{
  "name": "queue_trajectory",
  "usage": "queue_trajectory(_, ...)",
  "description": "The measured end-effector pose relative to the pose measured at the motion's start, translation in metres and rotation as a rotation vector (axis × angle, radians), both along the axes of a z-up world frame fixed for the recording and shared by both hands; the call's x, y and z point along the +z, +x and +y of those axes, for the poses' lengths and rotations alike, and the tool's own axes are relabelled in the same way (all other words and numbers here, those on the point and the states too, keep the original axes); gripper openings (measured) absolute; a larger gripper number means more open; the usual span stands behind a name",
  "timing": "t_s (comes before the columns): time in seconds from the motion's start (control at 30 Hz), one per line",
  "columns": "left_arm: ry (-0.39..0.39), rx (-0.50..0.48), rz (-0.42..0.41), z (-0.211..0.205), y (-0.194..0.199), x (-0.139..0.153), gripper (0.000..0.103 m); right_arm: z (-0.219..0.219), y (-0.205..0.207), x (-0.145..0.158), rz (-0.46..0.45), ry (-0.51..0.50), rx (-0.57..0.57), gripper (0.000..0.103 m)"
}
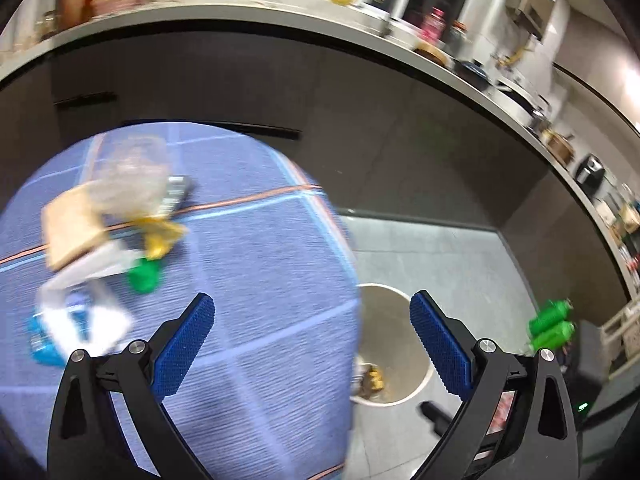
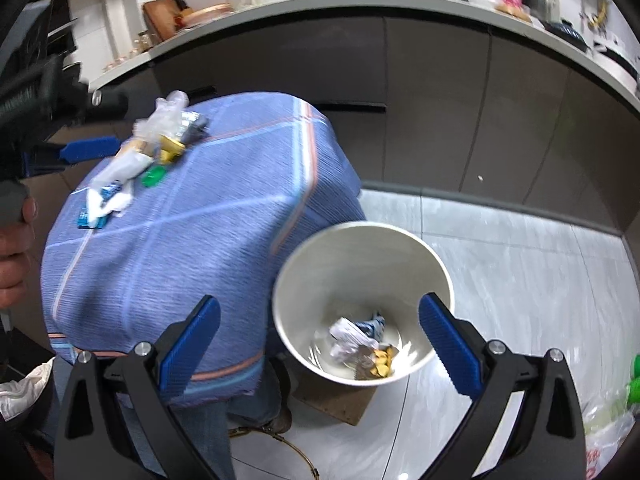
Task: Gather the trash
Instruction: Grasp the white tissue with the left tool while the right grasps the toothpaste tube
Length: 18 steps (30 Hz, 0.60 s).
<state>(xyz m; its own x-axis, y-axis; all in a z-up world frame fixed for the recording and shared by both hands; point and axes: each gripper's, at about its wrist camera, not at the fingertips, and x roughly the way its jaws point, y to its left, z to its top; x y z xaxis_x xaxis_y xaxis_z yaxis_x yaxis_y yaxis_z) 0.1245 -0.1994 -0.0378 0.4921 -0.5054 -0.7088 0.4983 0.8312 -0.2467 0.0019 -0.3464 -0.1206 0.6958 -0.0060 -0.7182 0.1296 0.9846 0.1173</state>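
Observation:
A pile of trash lies on a table with a blue cloth: a brown paper piece, a clear plastic bag, a yellow wrapper, a green cap, white tissue with a blue packet. The pile also shows in the right wrist view. A white bin stands on the floor beside the table and holds crumpled wrappers. My left gripper is open and empty over the table's right edge. My right gripper is open and empty above the bin.
A dark cabinet front with a grey counter full of kitchenware runs behind the table. Green bottles stand on the floor at the right. The left gripper's blue finger reaches in beside the pile in the right wrist view.

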Motion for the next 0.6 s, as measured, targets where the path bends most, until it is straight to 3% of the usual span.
queue_trajectory(0.4, 0.014, 0.297, 0.025, 0.161, 0.000, -0.006, 0.094, 0.076, 0.036, 0.034, -0.048, 0.080, 0.184, 0.100)
queue_trajectory(0.6, 0.018, 0.336, 0.008, 0.208, -0.003, -0.010, 0.094, 0.125, 0.071, 0.047, -0.053, 0.085, 0.291, 0.098)
